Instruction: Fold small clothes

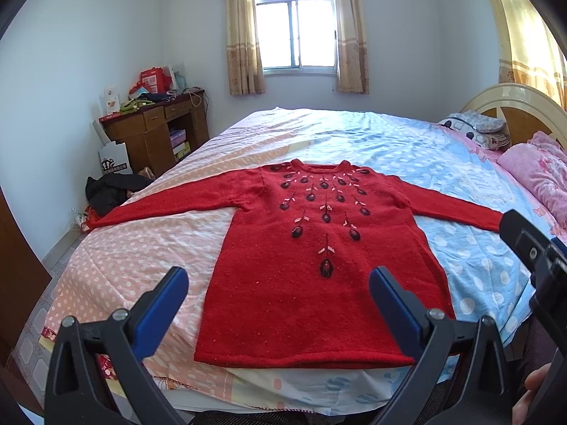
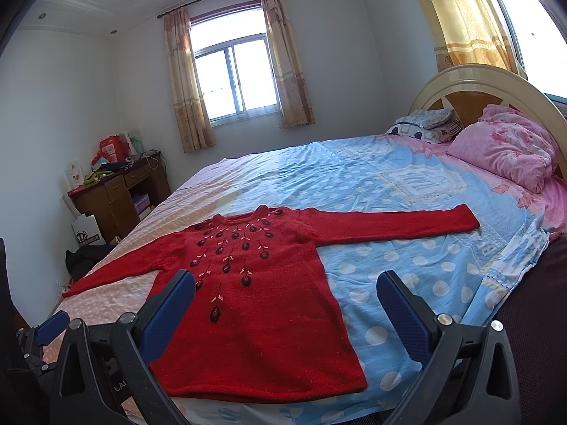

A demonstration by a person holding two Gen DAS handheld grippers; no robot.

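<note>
Both grippers, left gripper [image 1: 278, 285] and right gripper [image 2: 286, 288], are hovering wide-fingered, holding nothing; red sweater [image 1: 312, 265] is overhanging the bed [image 1: 443, 148] edge, risking sliding

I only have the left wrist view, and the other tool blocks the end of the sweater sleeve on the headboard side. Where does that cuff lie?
Observer: The right wrist view shows the cuff lying flat on the blue sheet, with the sleeve stretched out straight.
Operator: Does it touch the pink bedding?
Observer: No. Blue sheet shows between the cuff and the bundled pink quilt.
Operator: Is the right tool gripping anything?
Observer: No. The right tool is open and empty, pointed at the lower part of the red sweater.
</note>
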